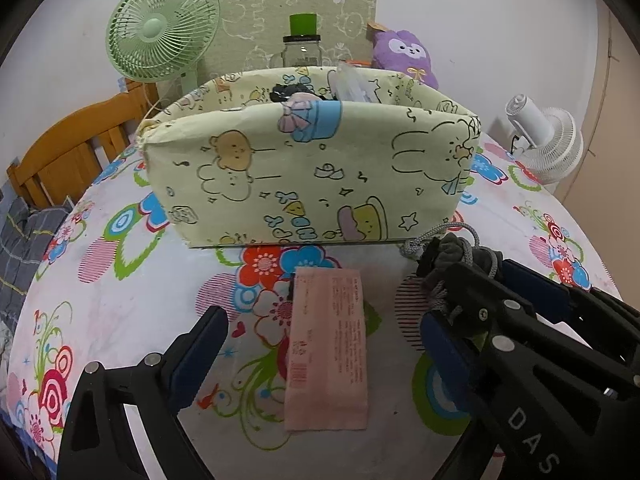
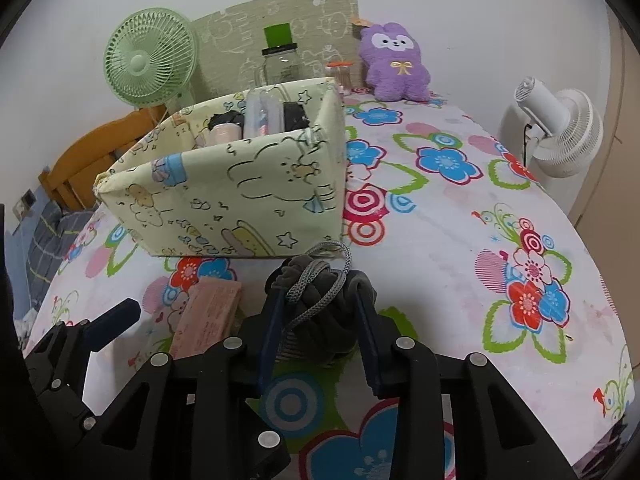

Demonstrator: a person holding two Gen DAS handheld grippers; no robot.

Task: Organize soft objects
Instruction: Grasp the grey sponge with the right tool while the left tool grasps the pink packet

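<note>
The right tongs [image 2: 318, 320] are clenched on a grey pouch [image 2: 320, 308] with a grey cord [image 2: 320, 280] looped over its top; the pouch sits just in front of the near right corner of a pale yellow cartoon-print box [image 2: 224, 196] on the desk [image 2: 440, 240], which is covered by a flowered cloth. The left tongs [image 1: 320, 344] are released, with one blue-padded finger [image 1: 200, 344] showing to the left of a pink packet [image 1: 328, 344] that lies flat on the cloth between the fingers, in front of the box. Inside the box stand a pink roll [image 2: 222, 134], a clear packet [image 2: 260, 114] and dark items [image 2: 296, 116]. Behind the box are a green fan [image 2: 150, 56], a glass jar [image 2: 280, 62] and a purple plush rabbit [image 2: 394, 62]. A white fan [image 2: 560, 128] stands at the right edge
</note>
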